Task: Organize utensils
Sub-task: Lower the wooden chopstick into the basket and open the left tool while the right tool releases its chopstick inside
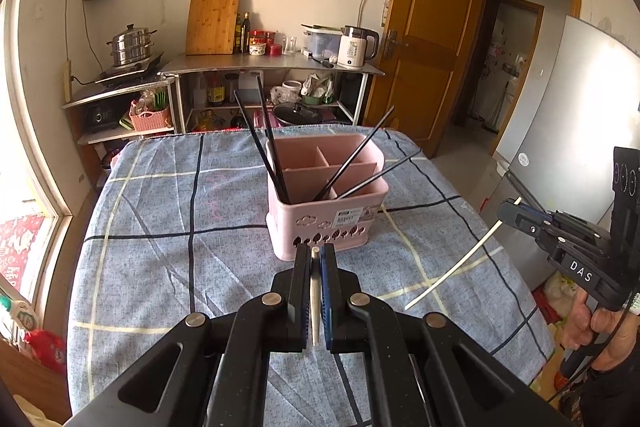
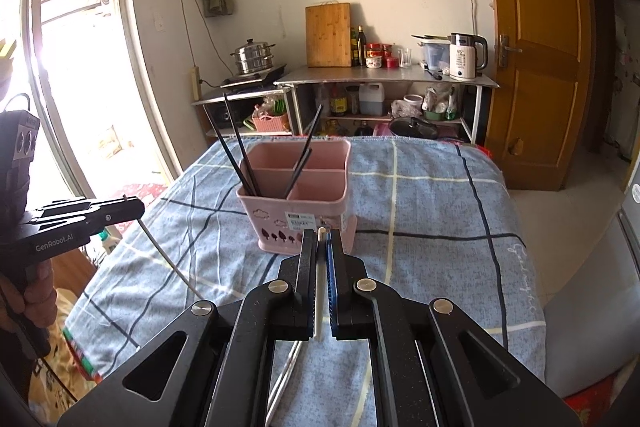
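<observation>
1. The left wrist camera sits just behind the left gripper (image 1: 315, 253), looking forward and downward along its fingers over the blue checked tablecloth (image 1: 168, 211).
2. It faces the pink utensil basket (image 1: 326, 199) from close by, with the kitchen shelf (image 1: 272, 65) and wooden door (image 1: 432, 27) far behind.
3. The right wrist camera sits behind the right gripper (image 2: 322, 239), facing the same way, also near the basket (image 2: 296, 195).
4. Both views share basket, tablecloth (image 2: 432, 211), shelf (image 2: 384, 77) and door (image 2: 536, 27).
5. Each view catches the other gripper at its edge: the right gripper (image 1: 510, 213) at the right edge, the left gripper (image 2: 134, 207) at the left.

A wooden cutting board (image 1: 213, 21) leans against the wall on the metal shelf (image 1: 272, 65); a white kettle (image 1: 357, 47) stands near its right edge.
</observation>
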The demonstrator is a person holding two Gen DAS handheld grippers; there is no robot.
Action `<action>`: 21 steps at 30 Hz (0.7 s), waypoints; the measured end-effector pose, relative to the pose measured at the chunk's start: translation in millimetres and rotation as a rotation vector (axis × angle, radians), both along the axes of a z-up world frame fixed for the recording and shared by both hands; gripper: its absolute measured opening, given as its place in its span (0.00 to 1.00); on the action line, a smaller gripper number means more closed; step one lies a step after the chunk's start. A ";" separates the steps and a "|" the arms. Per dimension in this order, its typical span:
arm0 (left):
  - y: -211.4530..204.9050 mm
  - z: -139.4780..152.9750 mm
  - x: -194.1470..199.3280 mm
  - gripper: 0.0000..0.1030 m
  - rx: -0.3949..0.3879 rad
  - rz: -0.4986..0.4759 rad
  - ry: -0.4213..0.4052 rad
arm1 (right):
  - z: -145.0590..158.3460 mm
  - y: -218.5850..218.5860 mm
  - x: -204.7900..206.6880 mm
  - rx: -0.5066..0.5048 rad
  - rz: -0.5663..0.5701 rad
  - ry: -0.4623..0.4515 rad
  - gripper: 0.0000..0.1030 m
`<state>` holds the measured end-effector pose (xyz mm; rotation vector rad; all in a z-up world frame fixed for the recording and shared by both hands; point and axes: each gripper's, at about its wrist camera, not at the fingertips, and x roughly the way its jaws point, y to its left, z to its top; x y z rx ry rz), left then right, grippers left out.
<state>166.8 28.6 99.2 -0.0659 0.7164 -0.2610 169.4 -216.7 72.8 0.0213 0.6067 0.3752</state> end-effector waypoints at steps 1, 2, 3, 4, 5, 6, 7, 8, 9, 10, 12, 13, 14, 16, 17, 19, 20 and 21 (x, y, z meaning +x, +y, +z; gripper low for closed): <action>1.0 3.3 1.0 0.04 -0.005 0.001 -0.006 | 3.4 1.5 1.4 0.007 0.003 -0.006 0.04; 2.6 7.8 2.8 0.04 -0.012 0.002 -0.014 | 6.4 2.9 2.8 0.013 0.005 -0.012 0.04; 3.6 11.7 4.6 0.04 -0.019 0.001 -0.020 | 10.7 5.2 4.9 0.023 0.009 -0.020 0.04; 5.2 16.7 7.0 0.04 -0.030 0.002 -0.028 | 14.5 7.1 7.0 0.032 0.013 -0.027 0.04; 6.2 20.0 9.0 0.04 -0.036 0.003 -0.033 | 17.9 9.2 8.0 0.040 0.017 -0.034 0.04; 8.0 26.2 12.5 0.04 -0.044 0.004 -0.042 | 20.9 11.8 9.2 0.046 0.021 -0.042 0.04; 8.4 30.4 15.1 0.04 -0.048 0.007 -0.048 | 26.2 15.4 11.6 0.053 0.026 -0.056 0.04; 9.7 35.9 18.1 0.04 -0.054 0.011 -0.058 | 29.5 18.1 13.5 0.055 0.028 -0.063 0.04; 11.7 41.9 21.8 0.04 -0.062 0.013 -0.068 | 33.9 21.3 15.8 0.059 0.031 -0.072 0.04; 13.2 47.4 25.2 0.04 -0.069 0.016 -0.077 | 39.0 24.1 18.7 0.068 0.035 -0.083 0.04; 16.7 58.7 34.5 0.04 -0.084 0.024 -0.095 | 47.2 28.3 26.2 0.085 0.038 -0.099 0.04; 18.3 62.8 38.7 0.04 -0.091 0.028 -0.099 | 52.0 30.5 31.2 0.095 0.036 -0.106 0.04; 19.5 66.8 43.3 0.04 -0.097 0.032 -0.102 | 54.2 31.0 34.8 0.104 0.036 -0.108 0.04; 21.4 74.6 53.0 0.04 -0.099 0.038 -0.114 | 61.9 33.4 43.7 0.126 0.035 -0.119 0.04; 22.4 77.5 58.4 0.04 -0.100 0.043 -0.117 | 65.3 34.3 47.9 0.132 0.033 -0.123 0.04; 24.1 82.1 68.0 0.04 -0.106 0.046 -0.122 | 71.9 36.0 56.3 0.154 0.032 -0.134 0.04; 24.9 83.6 72.3 0.04 -0.107 0.049 -0.126 | 74.2 36.8 58.6 0.159 0.030 -0.138 0.04; 25.7 84.7 76.9 0.04 -0.108 0.053 -0.128 | 75.8 37.4 62.4 0.162 0.027 -0.141 0.04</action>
